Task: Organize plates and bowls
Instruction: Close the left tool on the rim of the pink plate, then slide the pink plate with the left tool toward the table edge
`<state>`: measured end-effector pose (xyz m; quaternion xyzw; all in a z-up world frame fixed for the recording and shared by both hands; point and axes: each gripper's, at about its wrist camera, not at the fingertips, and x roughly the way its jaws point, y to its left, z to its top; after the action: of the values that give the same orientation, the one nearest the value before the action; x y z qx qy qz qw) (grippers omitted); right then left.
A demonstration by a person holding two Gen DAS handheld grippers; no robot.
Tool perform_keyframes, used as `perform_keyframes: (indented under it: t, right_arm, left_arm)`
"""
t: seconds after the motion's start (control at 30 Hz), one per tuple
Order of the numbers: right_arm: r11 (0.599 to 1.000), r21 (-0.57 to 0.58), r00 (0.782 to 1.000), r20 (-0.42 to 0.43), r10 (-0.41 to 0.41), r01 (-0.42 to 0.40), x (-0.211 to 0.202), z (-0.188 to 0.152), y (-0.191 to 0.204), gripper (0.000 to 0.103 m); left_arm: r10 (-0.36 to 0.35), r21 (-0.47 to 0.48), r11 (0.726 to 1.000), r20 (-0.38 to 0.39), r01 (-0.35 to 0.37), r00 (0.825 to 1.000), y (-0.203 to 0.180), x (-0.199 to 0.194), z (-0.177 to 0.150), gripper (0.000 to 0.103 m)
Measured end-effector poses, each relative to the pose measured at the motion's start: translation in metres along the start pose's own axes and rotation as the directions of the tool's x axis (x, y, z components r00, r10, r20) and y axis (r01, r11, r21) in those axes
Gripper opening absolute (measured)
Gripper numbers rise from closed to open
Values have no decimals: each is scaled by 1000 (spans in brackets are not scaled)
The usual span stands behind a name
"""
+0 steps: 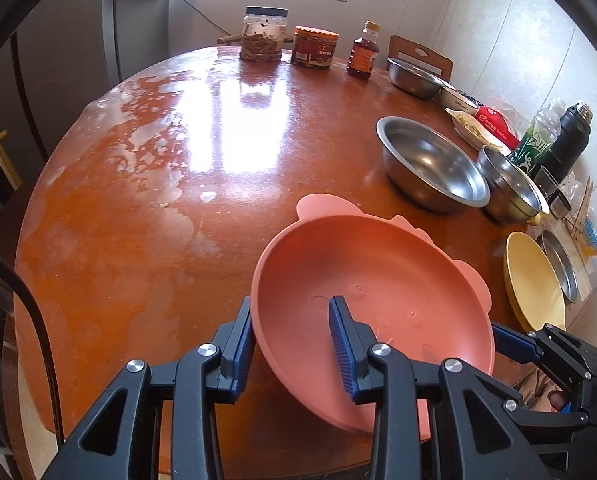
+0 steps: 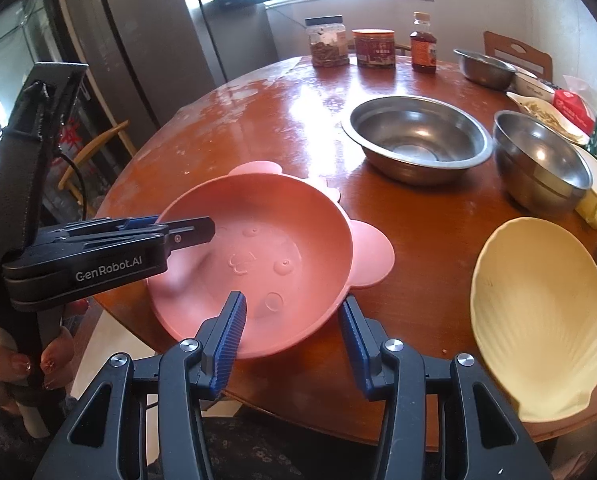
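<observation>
At the near edge of the round wooden table [image 2: 290, 120], a pink bowl [image 2: 258, 264] sits partly overhanging. Left gripper [image 1: 294, 344] and right gripper [image 2: 294, 332] each straddle its rim, jaws parted. Beyond the bowl stand two steel bowls [image 2: 418, 136]; a yellow dish [image 2: 538, 320] lies to its right.

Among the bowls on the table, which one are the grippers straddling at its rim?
The pink bowl with ear-shaped tabs. The left gripper and right gripper each straddle its rim. The steel bowls and the yellow bowl stand untouched.
</observation>
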<state>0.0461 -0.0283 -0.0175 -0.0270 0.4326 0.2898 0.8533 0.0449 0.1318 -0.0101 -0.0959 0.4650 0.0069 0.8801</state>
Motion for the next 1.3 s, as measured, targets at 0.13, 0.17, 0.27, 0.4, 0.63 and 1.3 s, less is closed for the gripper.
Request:
perform_keyframes:
  t: [0.13, 0.17, 0.27, 0.4, 0.63, 1.3]
  right_arm:
    - [1000, -19, 1000, -1, 6, -6, 4, 1, 2, 50]
    - [1000, -23, 1000, -1, 6, -6, 6, 1, 2, 50]
    - [999, -35, 1000, 2, 1, -1, 8, 0, 3, 50]
    - [999, -35, 1000, 12, 5, -5, 7, -2, 1, 51]
    - [999, -30, 999, 12, 42, -41, 8, -5, 0, 52]
    - [999, 53, 986, 168, -13, 4, -44, -6, -37, 76]
  left_arm:
    - [23, -5, 1000, -3, -23, 1000, 2, 3, -1, 36]
    - [28, -6, 1000, -5, -28, 1000, 1, 5, -1, 36]
    - [22, -11, 1000, -4, -22, 1000, -1, 9, 1, 36]
    - [18, -18, 1000, -4, -18, 1000, 1, 13, 2, 37]
    - [18, -37, 999, 10, -17, 1000, 4, 10, 1, 39]
    - [81, -59, 996, 135, -73, 988, -16, -38, 10, 58]
